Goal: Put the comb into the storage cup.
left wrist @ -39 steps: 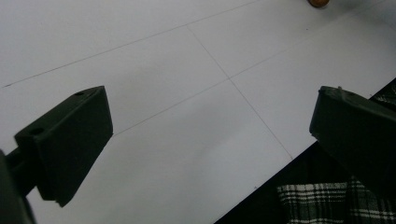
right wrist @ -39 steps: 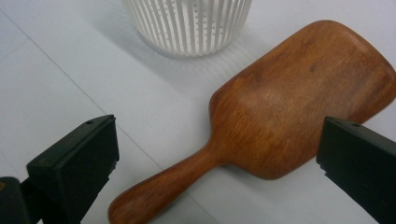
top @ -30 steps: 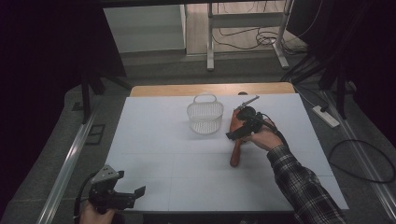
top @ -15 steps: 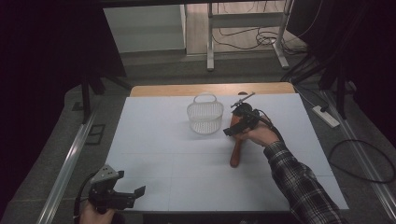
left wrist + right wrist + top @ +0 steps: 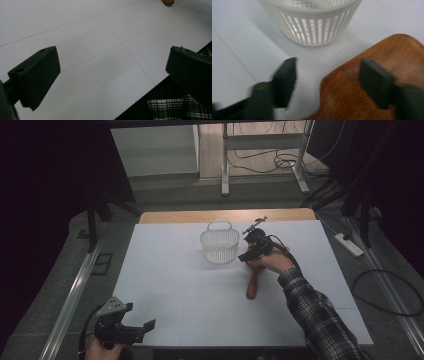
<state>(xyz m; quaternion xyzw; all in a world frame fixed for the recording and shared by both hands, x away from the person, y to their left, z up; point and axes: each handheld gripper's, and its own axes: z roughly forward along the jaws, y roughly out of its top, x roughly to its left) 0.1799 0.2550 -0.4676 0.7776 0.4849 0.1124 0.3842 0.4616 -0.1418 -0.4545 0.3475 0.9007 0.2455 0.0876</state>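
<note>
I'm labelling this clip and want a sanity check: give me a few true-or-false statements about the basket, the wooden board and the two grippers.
1. The white basket stands upright on the table. True.
2. The wooden board lies inside the basket. False: it lies on the table beside it.
3. The right gripper is at the board, its jaws just closing, one over the wood and one beside its edge. True.
4. The left gripper grips the board's handle. False: it is open at the near edge, with nothing between its jaws.

White slatted basket (image 5: 220, 245); reddish-brown wooden board (image 5: 367, 85); black right gripper (image 5: 255, 251); black left gripper (image 5: 125, 327); white table (image 5: 165, 270) with thin grey lines; black-and-white plaid sleeve (image 5: 320, 315).
</note>
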